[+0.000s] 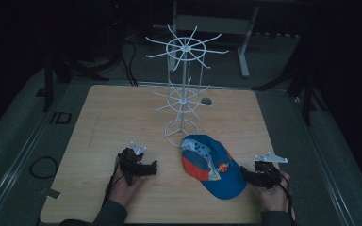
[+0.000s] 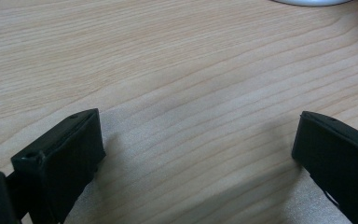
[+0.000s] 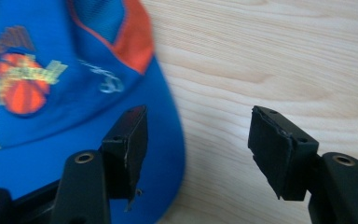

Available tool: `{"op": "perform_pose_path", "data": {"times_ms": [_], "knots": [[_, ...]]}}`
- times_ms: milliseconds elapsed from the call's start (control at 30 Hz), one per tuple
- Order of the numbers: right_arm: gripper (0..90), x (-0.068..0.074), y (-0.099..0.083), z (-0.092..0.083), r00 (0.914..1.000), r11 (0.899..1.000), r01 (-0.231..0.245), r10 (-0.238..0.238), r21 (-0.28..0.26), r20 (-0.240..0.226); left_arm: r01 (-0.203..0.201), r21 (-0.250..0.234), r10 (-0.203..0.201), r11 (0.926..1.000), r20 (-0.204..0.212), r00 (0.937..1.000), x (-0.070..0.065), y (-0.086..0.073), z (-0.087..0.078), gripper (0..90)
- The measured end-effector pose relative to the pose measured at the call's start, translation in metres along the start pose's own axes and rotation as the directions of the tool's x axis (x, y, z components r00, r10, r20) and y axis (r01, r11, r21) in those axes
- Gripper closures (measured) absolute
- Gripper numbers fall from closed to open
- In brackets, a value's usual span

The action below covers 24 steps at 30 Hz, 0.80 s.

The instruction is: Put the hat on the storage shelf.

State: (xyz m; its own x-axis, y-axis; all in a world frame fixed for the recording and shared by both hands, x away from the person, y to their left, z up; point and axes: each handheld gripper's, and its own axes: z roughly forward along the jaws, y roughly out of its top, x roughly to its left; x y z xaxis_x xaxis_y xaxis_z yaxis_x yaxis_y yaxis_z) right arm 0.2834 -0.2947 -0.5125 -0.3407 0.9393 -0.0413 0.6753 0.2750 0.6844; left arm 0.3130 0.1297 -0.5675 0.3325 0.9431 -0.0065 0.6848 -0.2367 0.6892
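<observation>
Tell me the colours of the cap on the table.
Blue cap with orange panels; clearest in the right gripper view.

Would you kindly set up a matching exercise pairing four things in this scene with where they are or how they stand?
1. blue and orange cap
2. white wire rack
3. left gripper
4. right gripper

a. open over bare wood
b. stands upright mid-table
c. lies at the rack's base
d. open at the cap's brim

Pairs: 1-c, 2-b, 3-a, 4-d
</observation>
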Motion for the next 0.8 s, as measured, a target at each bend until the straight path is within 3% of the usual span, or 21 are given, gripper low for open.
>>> {"op": "perform_pose_path", "data": {"times_ms": [233,300,400,800], "knots": [[40.4,0.009,0.010,-0.002,0.9955,0.998,0.066,-0.066,-0.001,-0.068,-0.001,0.001,0.001,1.0000,0.000,1.0000,0.000,0.000,0.000,2.4],[40.3,0.014,0.015,-0.002,0.9902,0.995,0.102,-0.102,0.002,-0.096,0.001,-0.001,-0.001,1.0000,0.000,1.0000,0.000,0.000,0.000,2.4],[40.4,0.016,0.020,-0.002,0.9862,0.993,0.120,-0.119,0.002,-0.115,0.002,-0.002,-0.002,1.0000,0.000,1.0000,0.000,0.000,0.000,2.4],[40.3,0.024,0.039,-0.003,0.9765,0.985,0.170,-0.168,0.001,-0.135,0.001,-0.002,-0.001,1.0000,0.000,1.0000,0.000,0.000,0.000,2.4]]}}
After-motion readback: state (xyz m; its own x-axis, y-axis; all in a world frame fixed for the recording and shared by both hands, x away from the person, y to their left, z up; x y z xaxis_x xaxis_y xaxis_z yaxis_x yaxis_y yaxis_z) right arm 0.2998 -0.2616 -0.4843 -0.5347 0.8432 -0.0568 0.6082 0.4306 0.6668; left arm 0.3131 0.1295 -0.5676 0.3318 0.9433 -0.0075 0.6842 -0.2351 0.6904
